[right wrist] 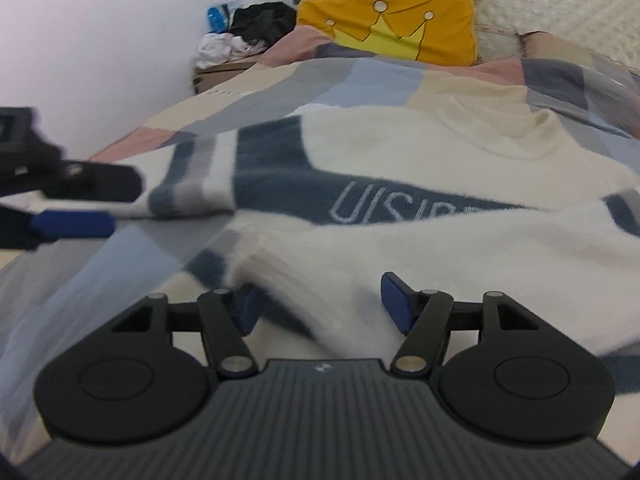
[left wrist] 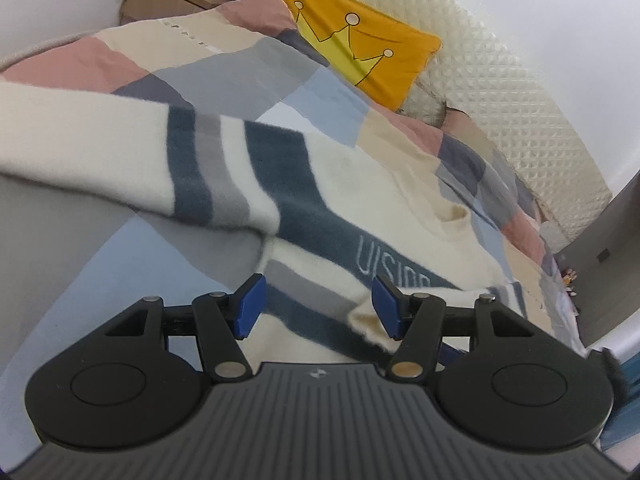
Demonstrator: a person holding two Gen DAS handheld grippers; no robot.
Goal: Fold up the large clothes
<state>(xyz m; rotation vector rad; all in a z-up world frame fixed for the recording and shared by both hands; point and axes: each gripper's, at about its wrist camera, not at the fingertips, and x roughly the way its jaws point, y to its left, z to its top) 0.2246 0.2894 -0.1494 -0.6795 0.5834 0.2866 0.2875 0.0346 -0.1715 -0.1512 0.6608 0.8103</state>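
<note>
A: Sweater (left wrist: 360,184) — cream, with navy and grey stripes and pale lettering across the chest — is seen spread over the patchwork duvet (left wrist: 120,260), filling the middle of both frames.

B: One sleeve (left wrist: 100,152) is laid out toward the left of the frame, while the other sleeve (right wrist: 480,248) is brought across the body at lower right. Folding is judged as barely begun; the body is not yet doubled.

A: The left gripper (left wrist: 316,312) is held with its jaws apart, a cuff (left wrist: 366,320) lying between them, unpinched. The right gripper (right wrist: 320,304) is parted too, with fabric below, unclamped.

B: And containers?

A: A cardboard box (right wrist: 216,74) is made out at upper left, beside the crown pillow (right wrist: 400,36), with loose clothes (right wrist: 240,40) heaped on top; its inside is hidden.
</note>
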